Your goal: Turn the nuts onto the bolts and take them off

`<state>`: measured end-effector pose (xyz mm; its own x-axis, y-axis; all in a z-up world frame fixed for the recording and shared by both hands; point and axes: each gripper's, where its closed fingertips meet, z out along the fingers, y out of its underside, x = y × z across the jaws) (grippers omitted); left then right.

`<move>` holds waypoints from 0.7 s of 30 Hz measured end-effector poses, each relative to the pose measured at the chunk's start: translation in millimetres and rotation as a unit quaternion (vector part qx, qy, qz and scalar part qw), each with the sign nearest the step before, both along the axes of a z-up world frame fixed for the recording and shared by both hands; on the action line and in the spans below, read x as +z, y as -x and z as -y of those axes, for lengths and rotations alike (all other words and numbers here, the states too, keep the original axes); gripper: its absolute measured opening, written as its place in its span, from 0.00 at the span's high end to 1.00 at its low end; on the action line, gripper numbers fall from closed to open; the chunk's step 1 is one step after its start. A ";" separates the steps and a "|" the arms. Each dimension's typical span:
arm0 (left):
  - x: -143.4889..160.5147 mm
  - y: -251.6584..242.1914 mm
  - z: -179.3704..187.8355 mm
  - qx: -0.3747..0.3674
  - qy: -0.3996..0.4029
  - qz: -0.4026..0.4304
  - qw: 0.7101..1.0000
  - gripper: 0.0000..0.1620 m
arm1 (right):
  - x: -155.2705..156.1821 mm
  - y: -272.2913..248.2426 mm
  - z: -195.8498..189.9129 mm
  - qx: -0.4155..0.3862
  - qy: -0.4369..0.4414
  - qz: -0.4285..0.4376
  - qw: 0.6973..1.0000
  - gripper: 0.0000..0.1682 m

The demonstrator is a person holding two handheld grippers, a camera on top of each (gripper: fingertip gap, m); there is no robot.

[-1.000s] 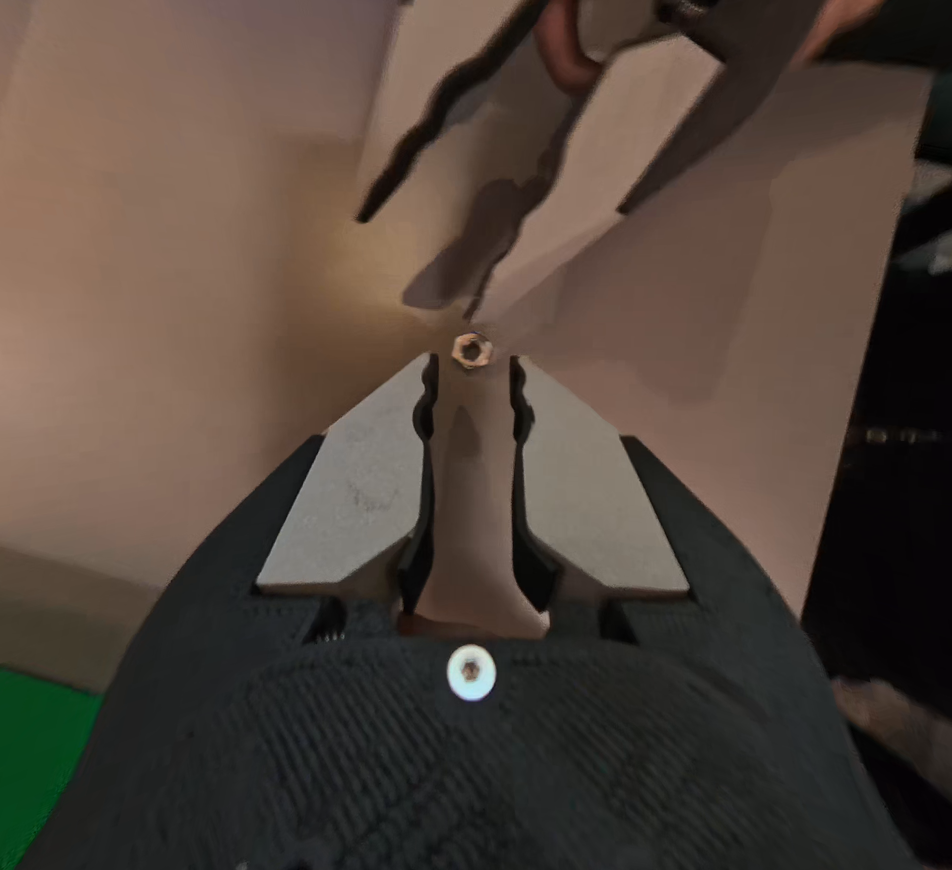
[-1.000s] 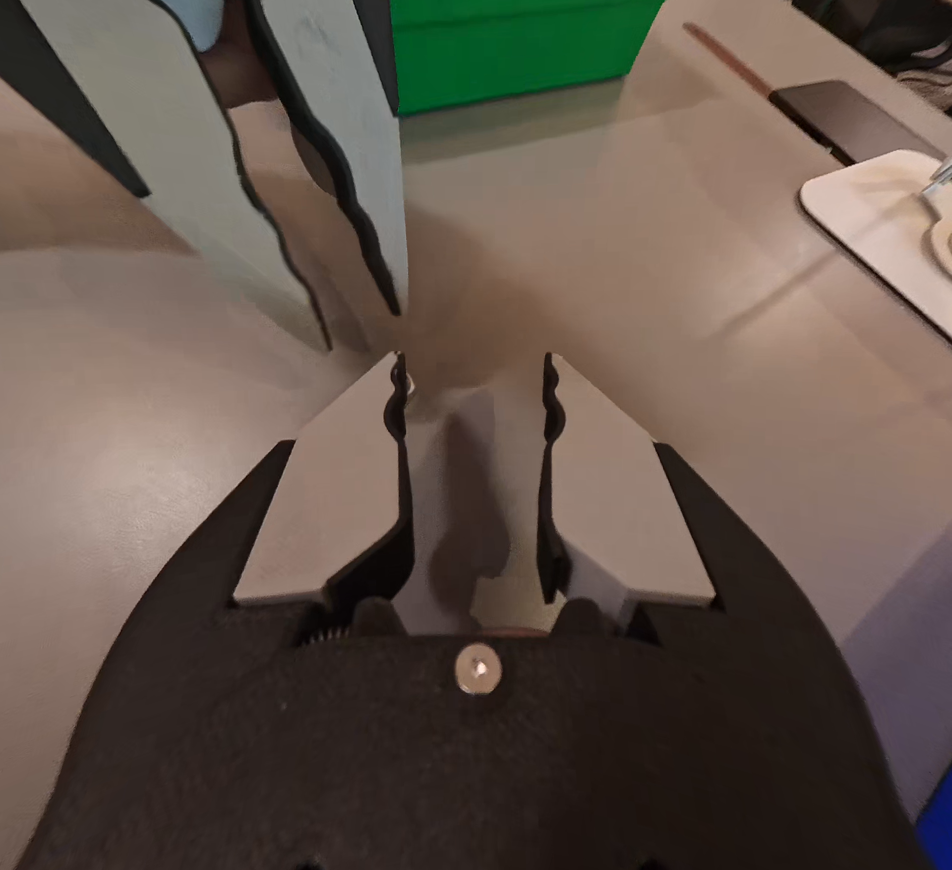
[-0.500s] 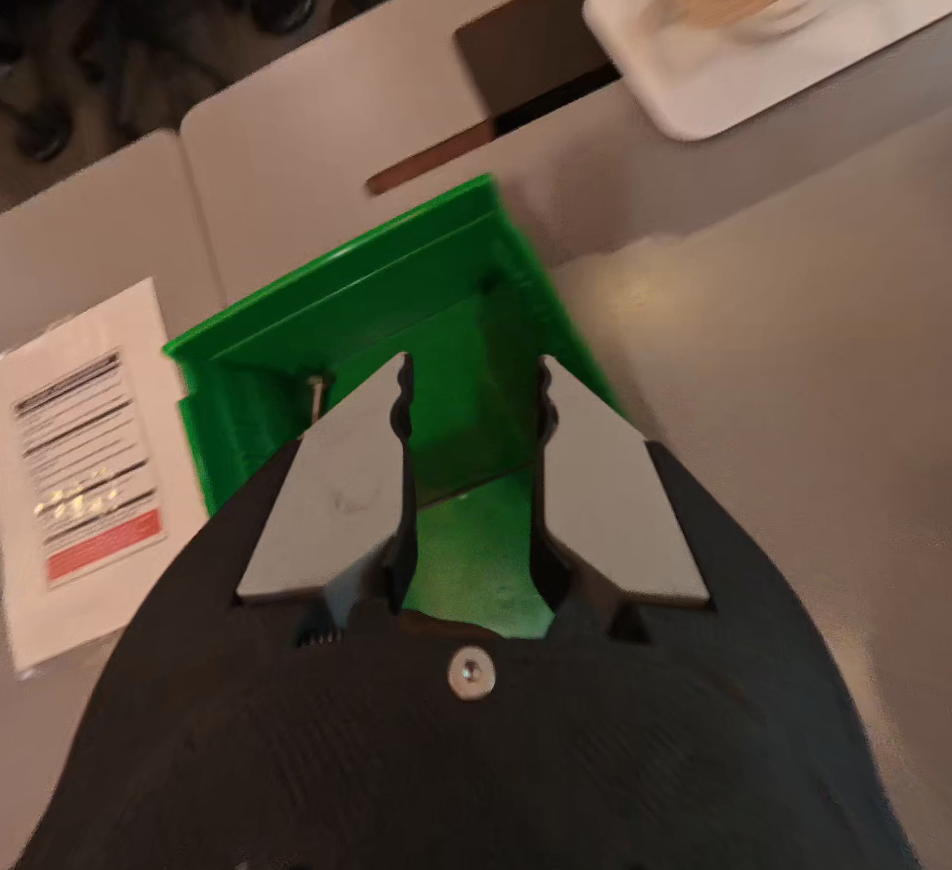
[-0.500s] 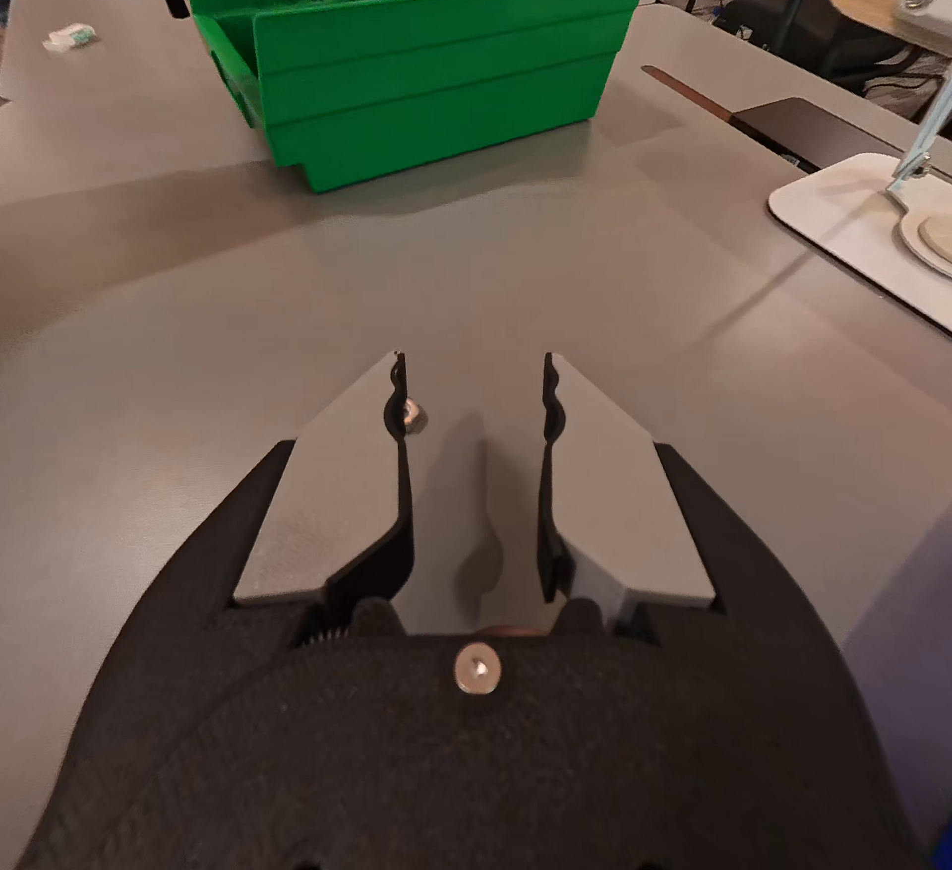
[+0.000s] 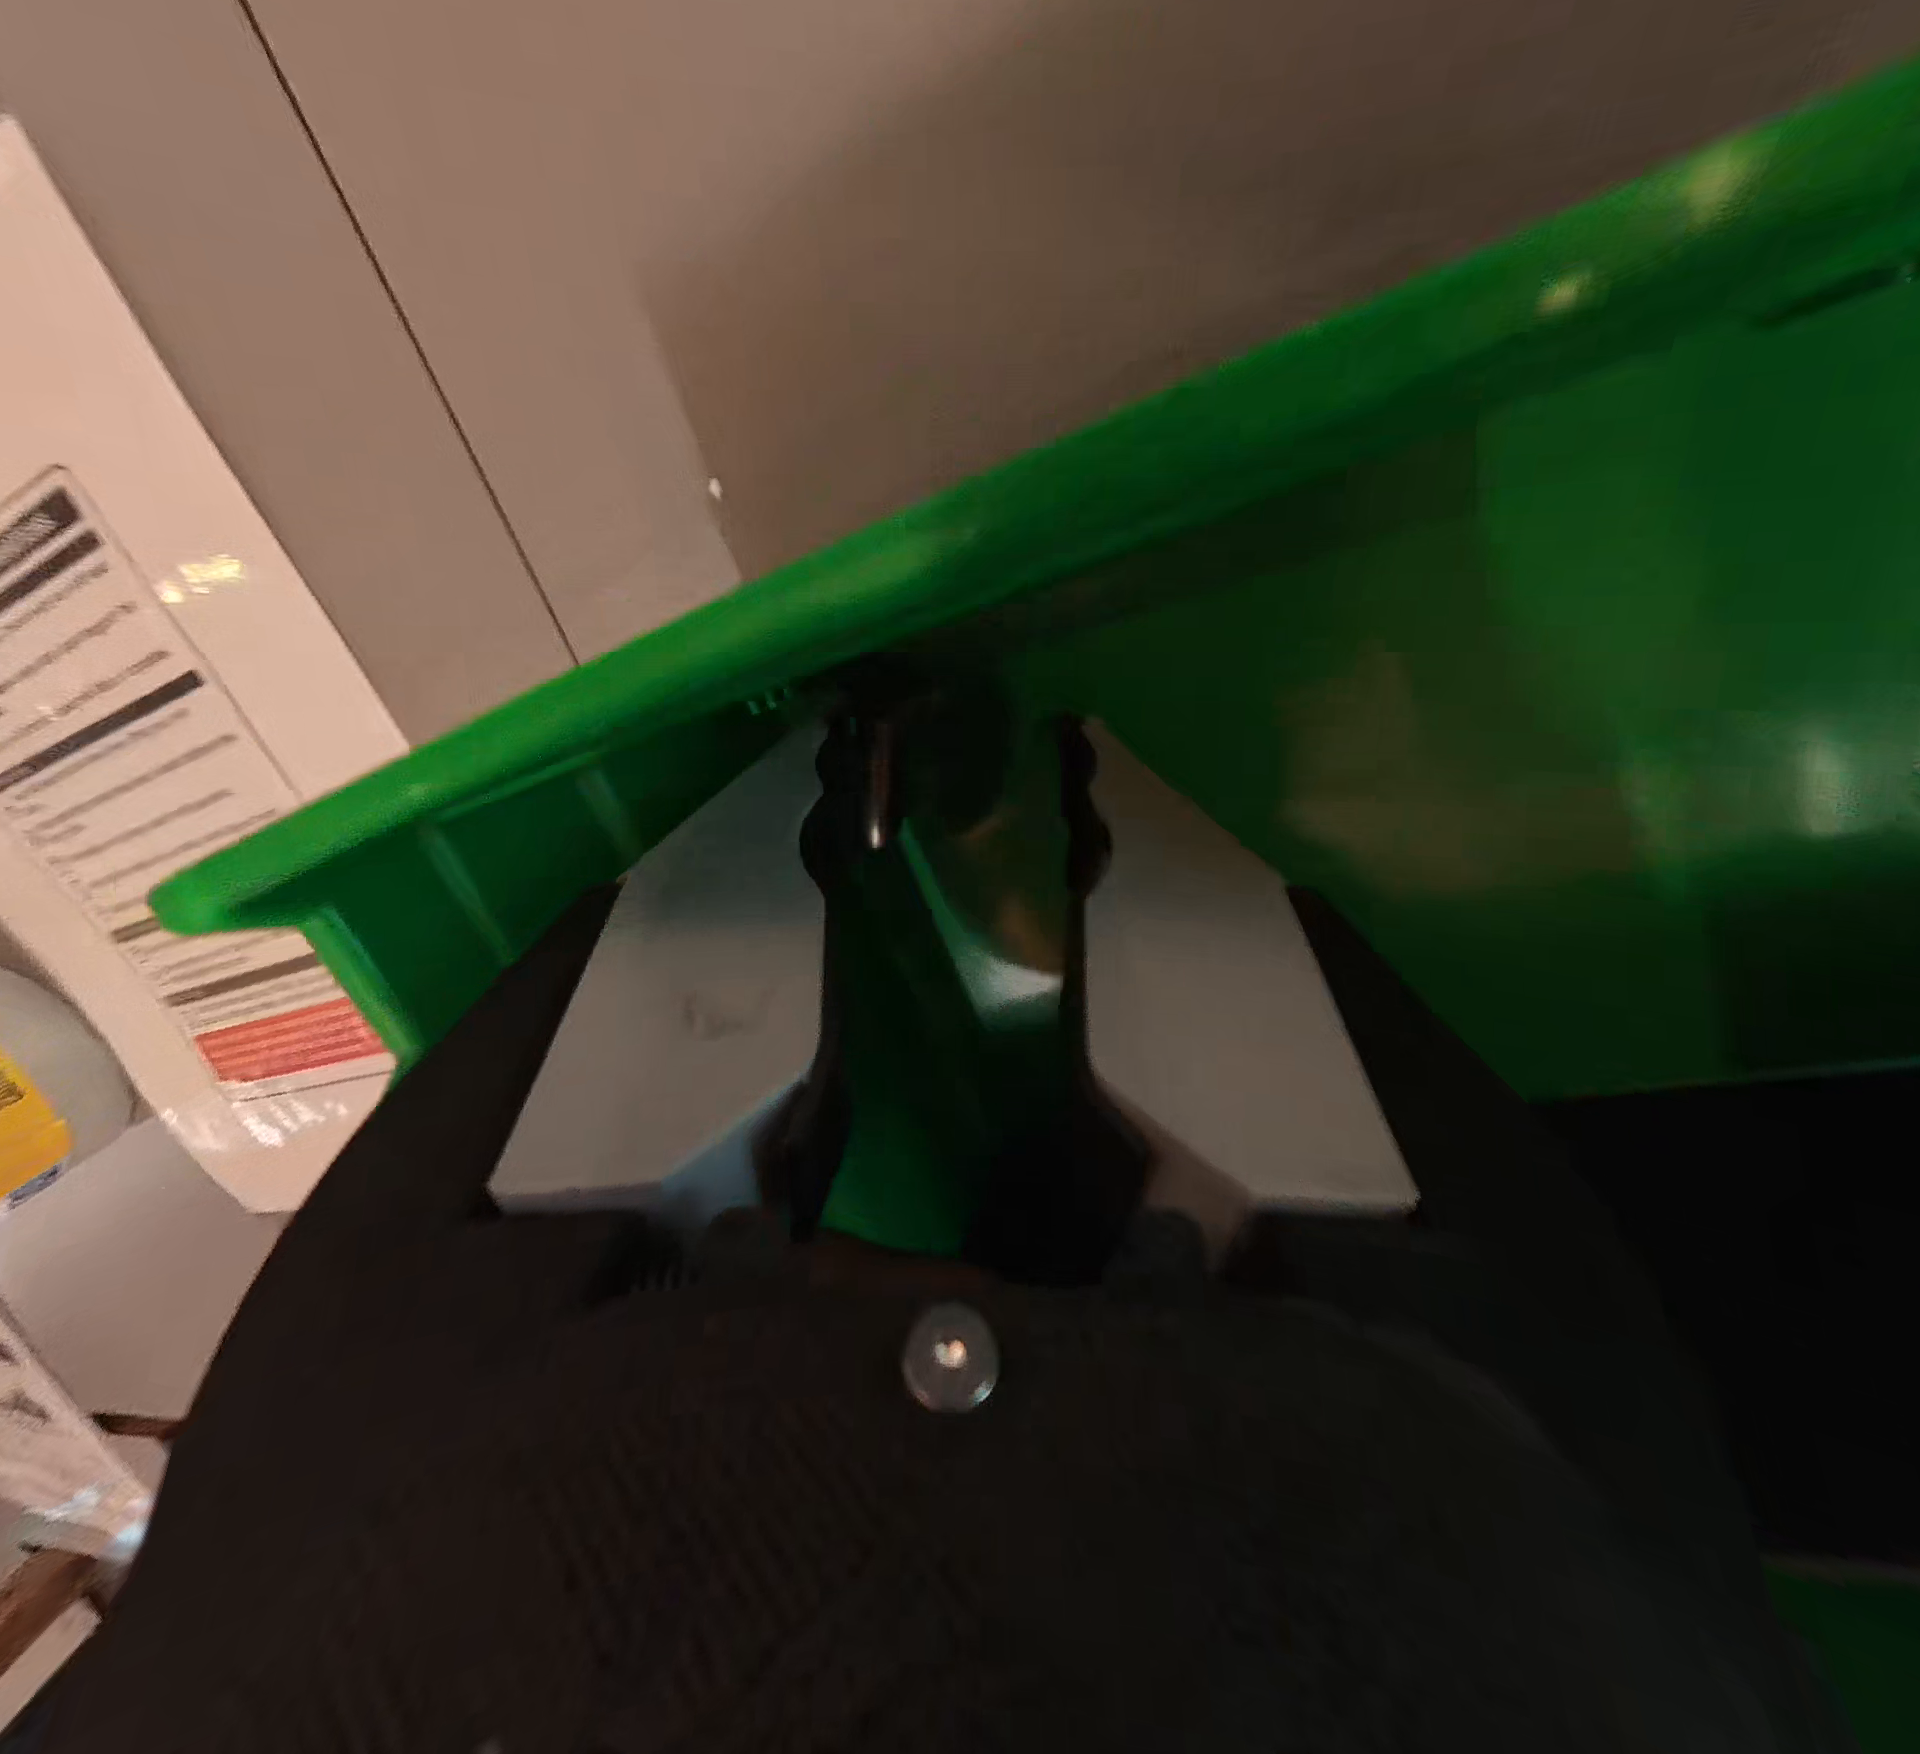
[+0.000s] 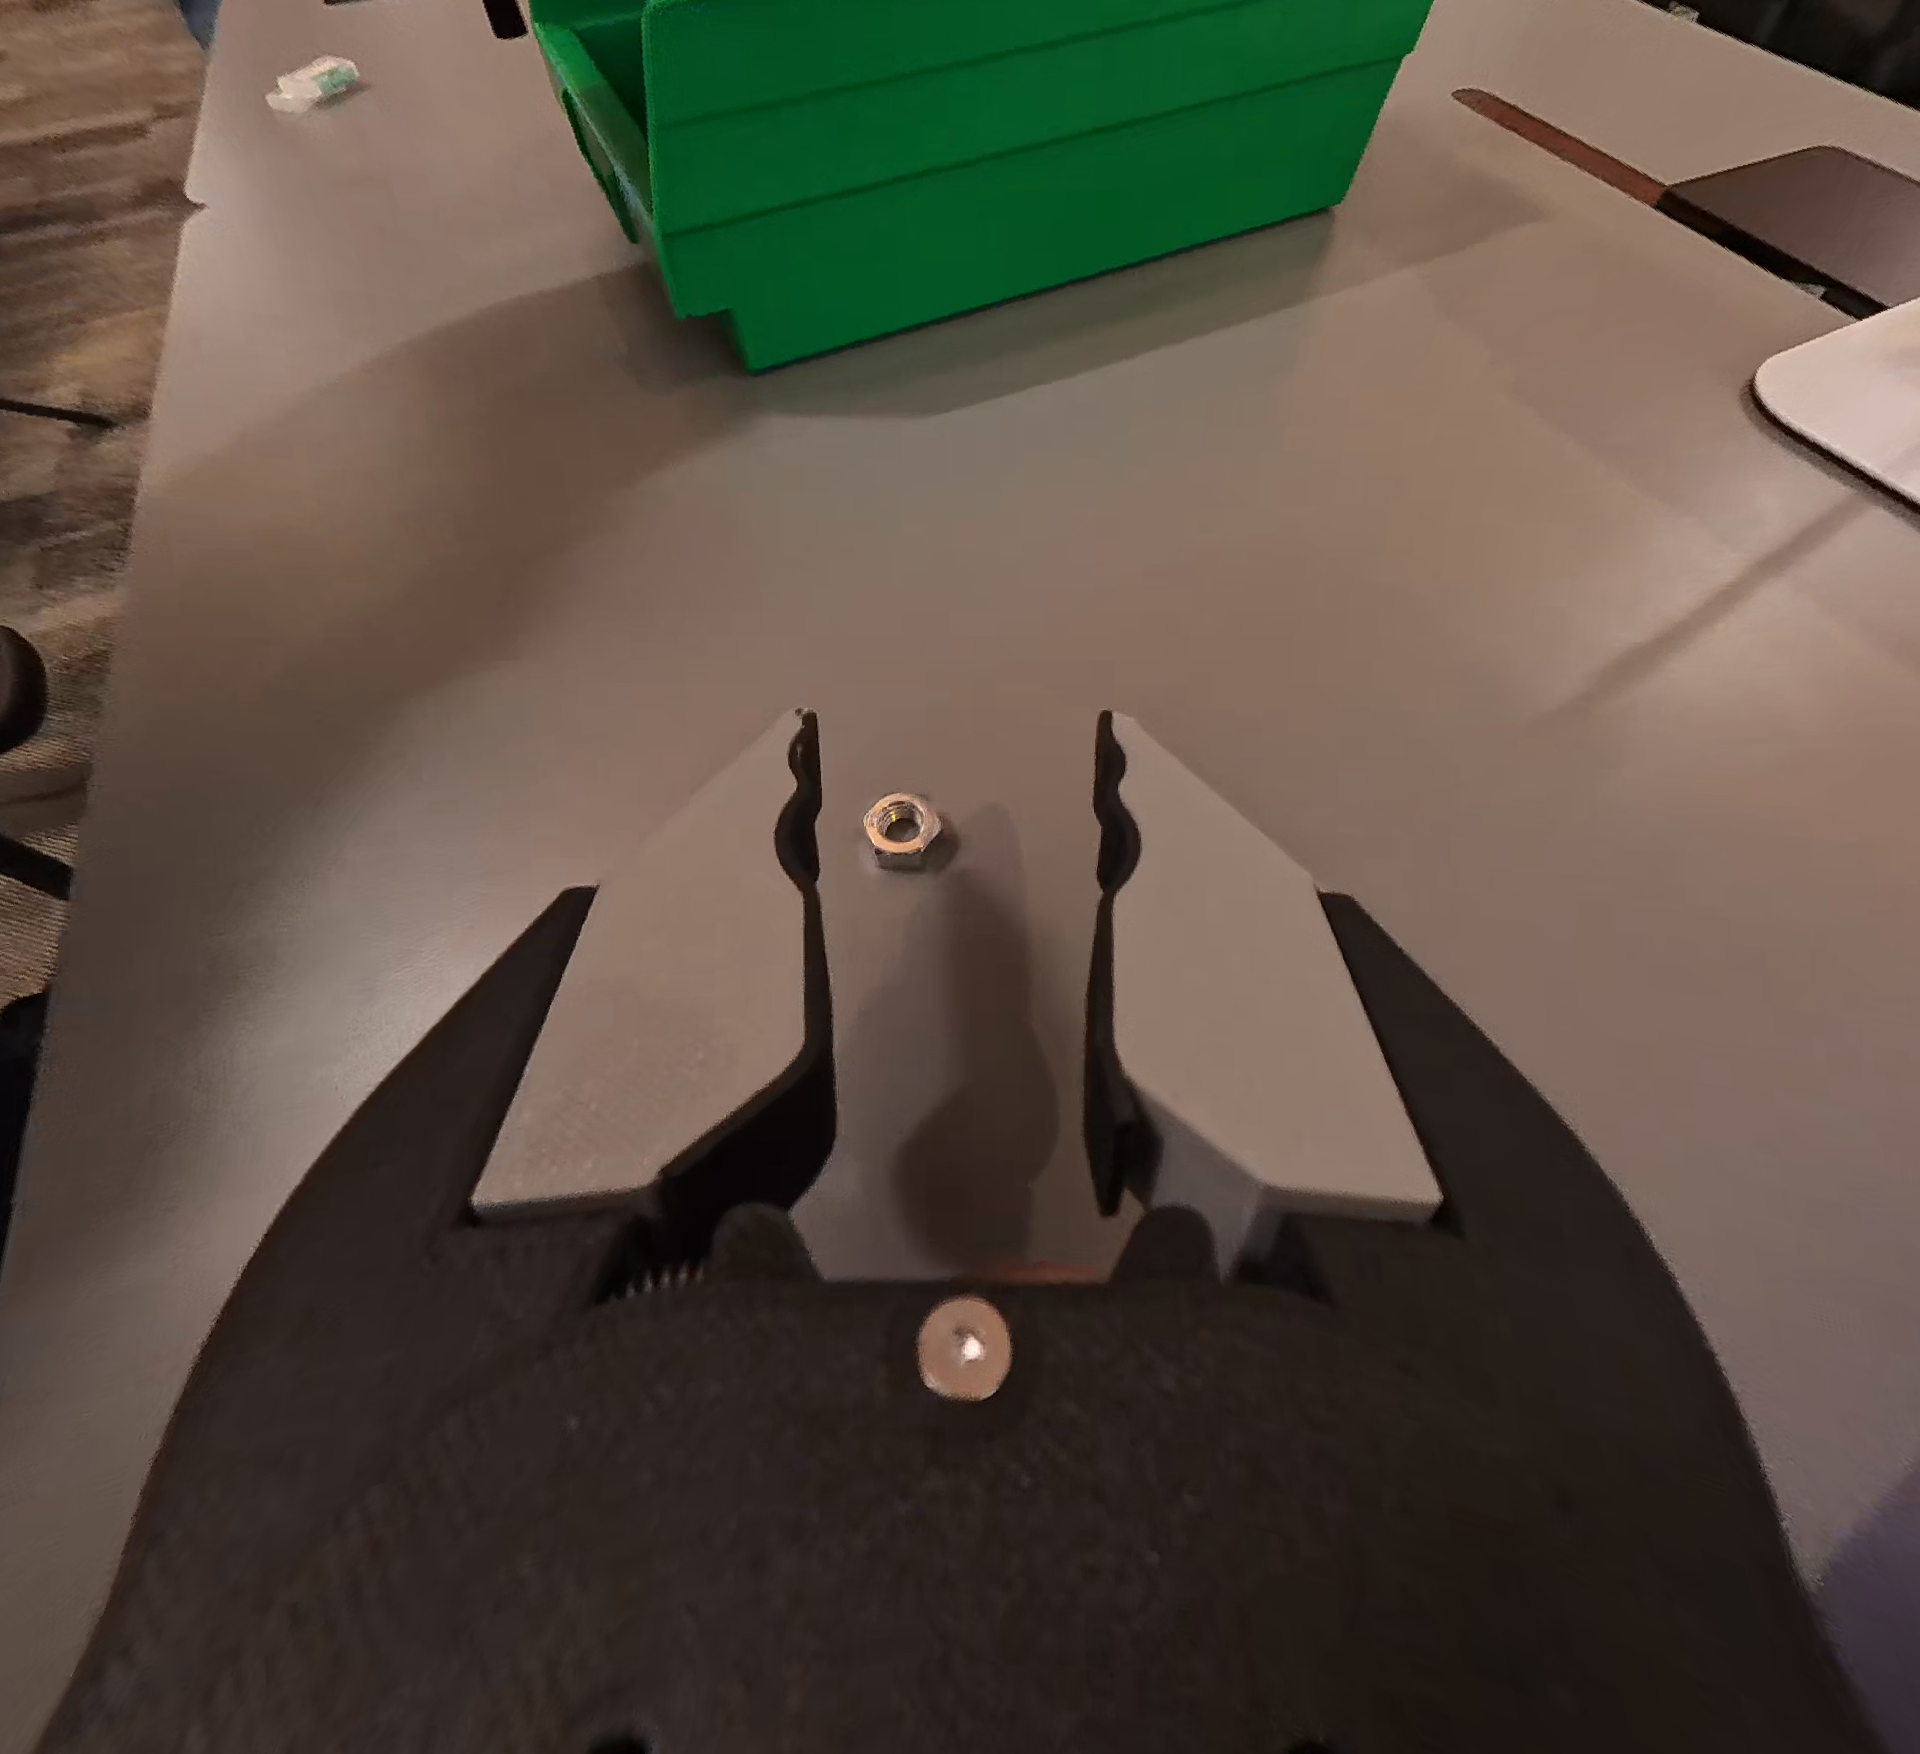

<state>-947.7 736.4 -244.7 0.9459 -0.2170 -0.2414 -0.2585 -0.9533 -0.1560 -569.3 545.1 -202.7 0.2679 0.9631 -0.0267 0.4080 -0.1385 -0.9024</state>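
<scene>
While the right hand-held gripper (image 6: 956, 774) hangs spread over the grey counter (image 6: 1299, 665), the nut (image 6: 902, 829) lies flat between its fingers, nearer the left one. The left hand-held gripper (image 5: 951, 795), spread too, reaches into the green bin (image 5: 1143, 551) beside a bolt (image 5: 878, 790). Closing off-centre could push the nut sideways or tip it out.
</scene>
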 end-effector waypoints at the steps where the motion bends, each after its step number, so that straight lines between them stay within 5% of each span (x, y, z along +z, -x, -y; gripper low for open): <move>1: -0.8 0.3 0.2 0.002 0.008 0.013 1.000 0.75 | 1.2 -0.2 -0.2 0.001 0.005 -0.005 1.000 0.70; 6: -3.2 -3.4 2.1 0.012 0.015 0.055 0.998 0.79 | 4.3 0.6 3.8 0.010 0.015 -0.015 1.000 0.70; 8: -5.3 -15.8 6.9 -0.006 0.021 0.073 0.997 0.93 | 5.1 1.7 7.2 0.015 0.010 -0.014 1.000 0.70; 16: -2.1 -24.3 13.7 -0.080 -0.009 -0.027 0.996 0.95 | 13.9 3.3 13.9 0.022 -0.033 -0.015 0.999 0.71; 21: 54.7 -60.3 9.6 -0.136 -0.128 -0.035 0.982 0.95 | 26.6 -3.3 3.9 0.003 -0.024 -0.048 0.999 0.72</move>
